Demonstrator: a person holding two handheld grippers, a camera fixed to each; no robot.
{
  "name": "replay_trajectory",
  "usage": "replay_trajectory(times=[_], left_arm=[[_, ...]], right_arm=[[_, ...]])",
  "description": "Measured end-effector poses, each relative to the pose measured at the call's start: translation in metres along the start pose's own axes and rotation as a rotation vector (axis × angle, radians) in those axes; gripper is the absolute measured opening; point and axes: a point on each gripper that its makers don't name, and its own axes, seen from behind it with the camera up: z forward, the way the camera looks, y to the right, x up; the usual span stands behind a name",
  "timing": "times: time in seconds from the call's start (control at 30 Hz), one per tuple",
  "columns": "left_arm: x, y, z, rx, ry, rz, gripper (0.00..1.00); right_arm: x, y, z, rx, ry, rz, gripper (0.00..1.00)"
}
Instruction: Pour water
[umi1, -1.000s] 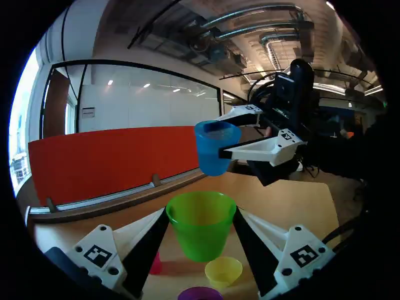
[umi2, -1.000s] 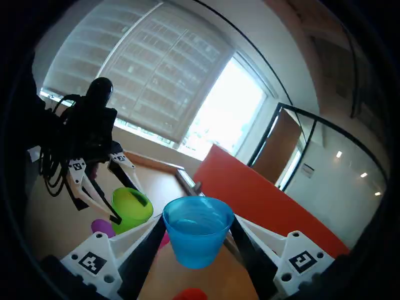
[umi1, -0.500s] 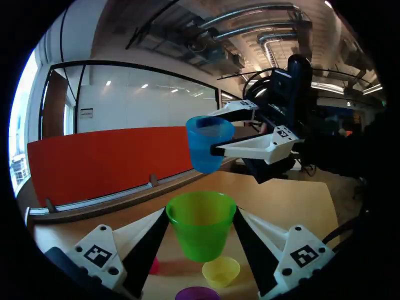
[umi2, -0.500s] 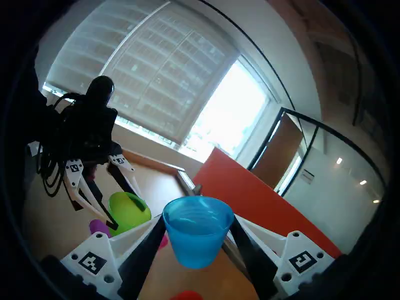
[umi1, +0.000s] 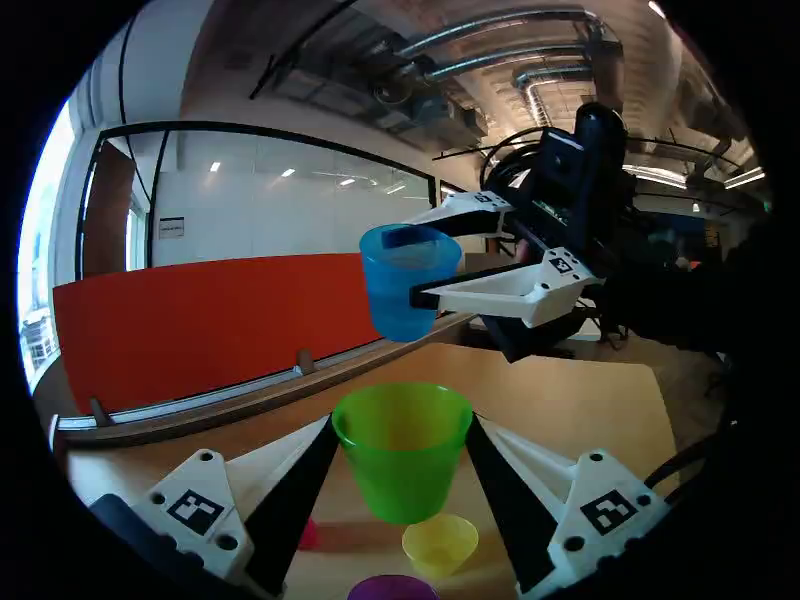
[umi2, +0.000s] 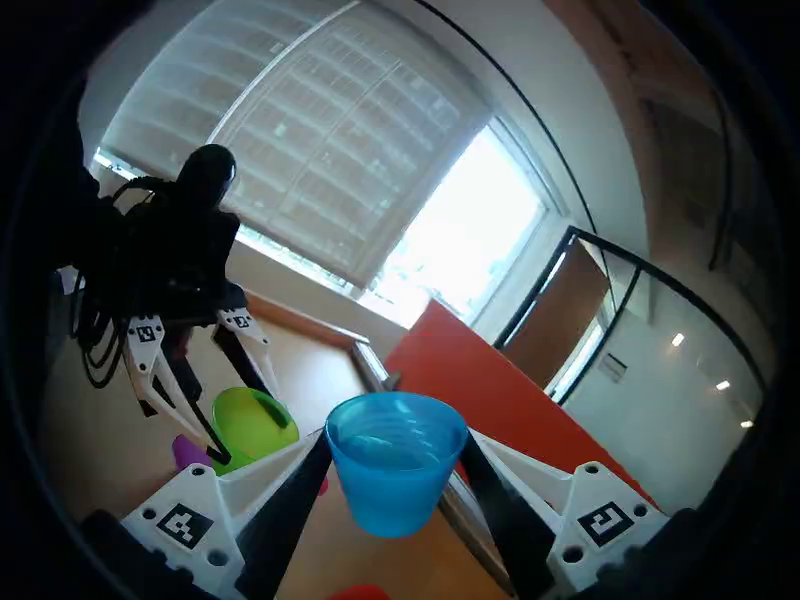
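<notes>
- Left gripper (umi1: 402, 440): its fingers are closed in on the green cup (umi1: 403, 470), one pressing each side, and hold it upright above the tabletop (umi1: 590, 400).
- Right gripper (umi2: 397, 462): both fingers squeeze the blue cup (umi2: 393, 480), which sits upright between them with its open mouth facing up.
- There's water in the blue cup; its surface glints below the rim in the right gripper view.
- From the left gripper view, the blue cup (umi1: 400, 285) hangs in the air above and beyond the green cup's rim, apart from it, with the right gripper (umi1: 412, 262) reaching in from the right side.
- From the right gripper view, the left gripper (umi2: 250, 435) is off to the left and lower, carrying the green cup (umi2: 245, 425) with its mouth showing.
- Down on the tabletop below the green cup sit a small yellow cup (umi1: 440, 543) and a purple cup (umi1: 393, 588) just beside it, plus a pink object (umi1: 308, 533) partly hidden behind the left finger.
- An orange partition (umi1: 200, 320) runs along the far edge of the tabletop.
- A bright window (umi2: 450, 230) with blinds sits behind the left gripper.
</notes>
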Motion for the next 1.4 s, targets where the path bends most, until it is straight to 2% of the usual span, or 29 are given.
replay_trajectory(times=[1.4], left_arm=[[0.003, 0.003, 0.0, -0.008, 0.011, 0.0, 0.88]], right_arm=[[0.015, -0.004, 0.019, 0.013, 0.017, -0.164, 0.91]])
